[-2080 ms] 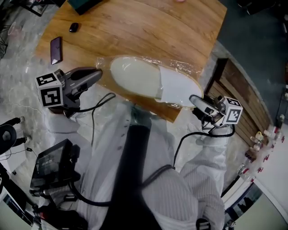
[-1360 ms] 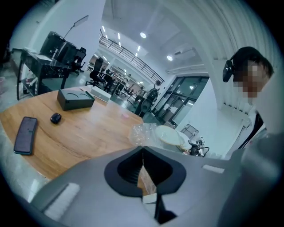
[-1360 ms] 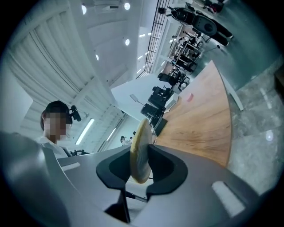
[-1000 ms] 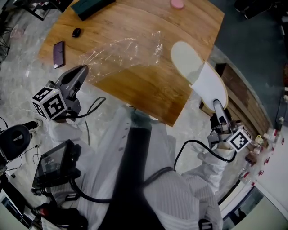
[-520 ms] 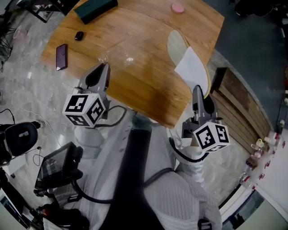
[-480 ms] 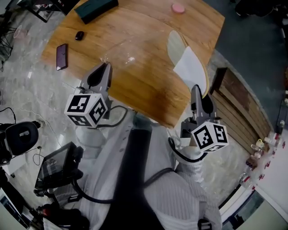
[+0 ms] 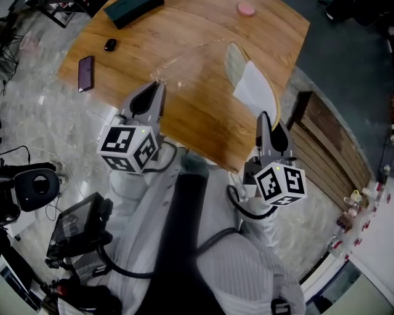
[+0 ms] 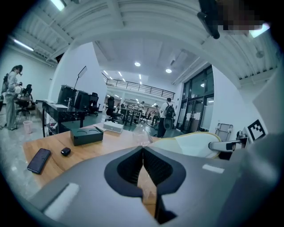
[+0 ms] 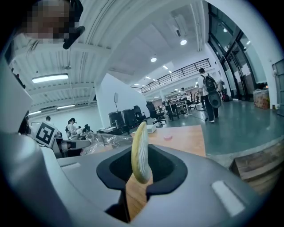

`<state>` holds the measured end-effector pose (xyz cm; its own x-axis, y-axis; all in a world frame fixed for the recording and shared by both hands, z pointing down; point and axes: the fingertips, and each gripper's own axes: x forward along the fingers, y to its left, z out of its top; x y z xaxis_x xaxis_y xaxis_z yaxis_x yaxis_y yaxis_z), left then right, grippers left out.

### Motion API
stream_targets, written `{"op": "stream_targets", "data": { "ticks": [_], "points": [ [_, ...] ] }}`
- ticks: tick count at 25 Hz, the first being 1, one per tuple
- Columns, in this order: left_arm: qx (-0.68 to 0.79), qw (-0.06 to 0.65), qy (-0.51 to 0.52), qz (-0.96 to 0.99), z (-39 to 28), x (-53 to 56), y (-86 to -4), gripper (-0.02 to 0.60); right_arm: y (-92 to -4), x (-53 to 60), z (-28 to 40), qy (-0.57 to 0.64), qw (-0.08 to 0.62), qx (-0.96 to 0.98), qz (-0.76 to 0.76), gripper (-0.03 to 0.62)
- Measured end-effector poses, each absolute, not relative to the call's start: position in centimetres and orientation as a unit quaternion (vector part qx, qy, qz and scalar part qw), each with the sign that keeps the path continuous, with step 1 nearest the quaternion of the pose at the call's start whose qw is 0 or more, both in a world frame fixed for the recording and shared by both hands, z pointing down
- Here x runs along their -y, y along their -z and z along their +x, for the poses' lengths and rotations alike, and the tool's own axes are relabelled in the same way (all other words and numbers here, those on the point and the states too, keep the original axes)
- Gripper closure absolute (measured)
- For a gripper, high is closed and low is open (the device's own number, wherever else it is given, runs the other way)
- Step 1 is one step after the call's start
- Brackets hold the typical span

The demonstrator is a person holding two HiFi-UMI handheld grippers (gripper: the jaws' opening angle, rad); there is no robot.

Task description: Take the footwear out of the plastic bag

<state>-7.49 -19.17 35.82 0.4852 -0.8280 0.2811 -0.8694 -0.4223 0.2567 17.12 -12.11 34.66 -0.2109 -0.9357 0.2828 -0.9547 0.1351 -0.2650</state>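
- Clamping the heel rim of the slipper [image 7: 251, 92], the right gripper [image 7: 265, 118] has its fingers pressed on it. The right gripper view shows the yellowish sole edge standing upright between them.
- Left gripper [image 7: 155, 89]: fingers pressed together, apparently on a corner of the plastic bag [image 7: 188, 58]. The film is thin and clear, so the pinch is a judgement.
- Slipper is out of the bag, over the desk [image 7: 203, 117] near its right edge, heel toward the person. Its toe is just beside the bag's far flap. Whether they touch, I cannot tell.
- Task looks nearly done: the footwear is free and is not yet set down and let go.
- Risk: the grip is on a narrow rim only. The slipper could pivot or slide out and, being near the desk edge, fall to the floor.
- Risk: clingy film may catch the toe and drag along if the two grippers move apart.
- Farther off, well apart from the work: phone [image 7: 86, 72], small black item [image 7: 110, 44], dark box [image 7: 132, 9], pink disc [image 7: 246, 8].
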Motion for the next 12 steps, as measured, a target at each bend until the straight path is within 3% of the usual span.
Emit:
{"op": "stream_targets", "data": {
  "ticks": [12],
  "points": [
    [0.491, 0.188, -0.055, 0.849, -6.53, 18.93, -35.89, 0.577, -34.52, 11.52, 17.28, -0.197, 0.022, 0.748, 0.633, 0.508]
  ]
}}
